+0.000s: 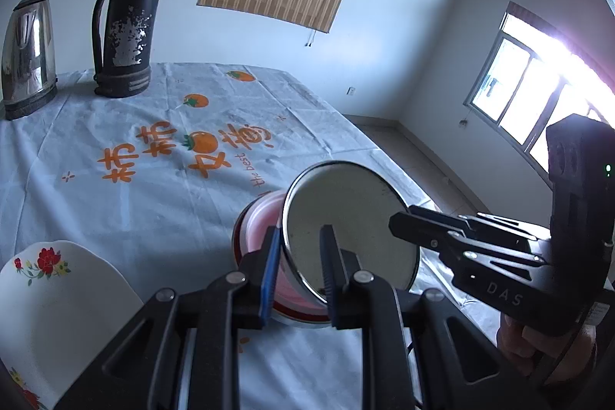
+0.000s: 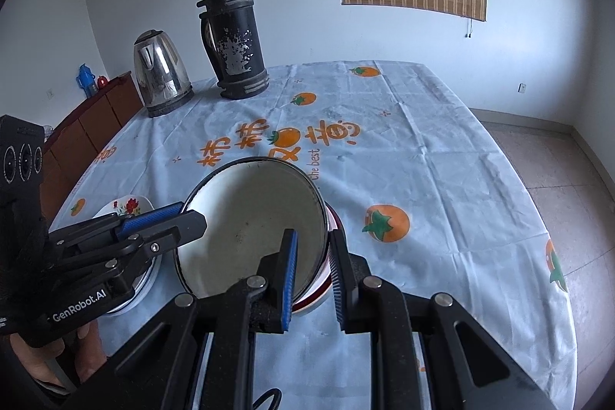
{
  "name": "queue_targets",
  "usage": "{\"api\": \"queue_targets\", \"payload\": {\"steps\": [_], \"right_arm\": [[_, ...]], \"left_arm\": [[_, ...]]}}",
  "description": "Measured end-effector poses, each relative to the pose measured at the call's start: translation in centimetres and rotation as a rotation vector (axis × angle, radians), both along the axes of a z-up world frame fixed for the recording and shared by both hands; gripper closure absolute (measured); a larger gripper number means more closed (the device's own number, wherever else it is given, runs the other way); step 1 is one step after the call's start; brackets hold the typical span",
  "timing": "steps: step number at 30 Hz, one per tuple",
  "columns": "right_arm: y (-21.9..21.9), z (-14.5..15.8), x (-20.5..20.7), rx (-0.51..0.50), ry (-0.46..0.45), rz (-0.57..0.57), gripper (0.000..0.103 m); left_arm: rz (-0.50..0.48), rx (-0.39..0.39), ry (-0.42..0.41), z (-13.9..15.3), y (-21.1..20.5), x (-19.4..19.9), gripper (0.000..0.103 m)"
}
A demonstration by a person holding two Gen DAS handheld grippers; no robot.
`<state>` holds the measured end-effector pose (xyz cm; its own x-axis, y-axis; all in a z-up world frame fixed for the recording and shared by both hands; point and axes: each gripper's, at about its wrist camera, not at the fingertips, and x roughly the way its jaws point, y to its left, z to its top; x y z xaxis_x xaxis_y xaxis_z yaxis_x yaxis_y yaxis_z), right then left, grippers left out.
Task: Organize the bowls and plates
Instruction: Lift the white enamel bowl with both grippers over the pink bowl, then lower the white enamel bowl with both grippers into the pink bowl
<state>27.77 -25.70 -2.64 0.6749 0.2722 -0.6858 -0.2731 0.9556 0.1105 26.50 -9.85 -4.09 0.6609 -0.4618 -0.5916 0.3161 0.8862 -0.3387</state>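
Both grippers clamp the rim of one enamel bowl (image 1: 348, 223), tilted so its pale inside faces them. The left gripper (image 1: 300, 271) bites the rim on one side, the right gripper (image 2: 313, 273) pinches the opposite edge, each with one pad inside and one outside. The bowl sits over a pink-and-red bowl (image 1: 261, 221) resting on the worktop (image 2: 442, 179), whose cloth is printed with oranges. A flowered white plate (image 1: 57, 294) lies near the left edge. Well behind stand a steel kettle (image 2: 161, 72) and a worn black thermos (image 2: 234, 33).
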Motion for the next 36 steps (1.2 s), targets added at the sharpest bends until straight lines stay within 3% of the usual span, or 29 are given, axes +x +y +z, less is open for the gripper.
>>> {"api": "queue_targets", "payload": {"steps": [20, 36], "right_arm": [[0.7, -0.2, 1.6, 0.011, 0.016, 0.001, 0.085], [0.3, -1.6, 3.1, -0.014, 0.056, -0.016, 0.085]], "left_arm": [[0.032, -0.028, -0.036, 0.4, 0.7, 0.2, 0.085], [0.002, -0.015, -0.018, -0.4, -0.3, 0.7, 0.085]]}}
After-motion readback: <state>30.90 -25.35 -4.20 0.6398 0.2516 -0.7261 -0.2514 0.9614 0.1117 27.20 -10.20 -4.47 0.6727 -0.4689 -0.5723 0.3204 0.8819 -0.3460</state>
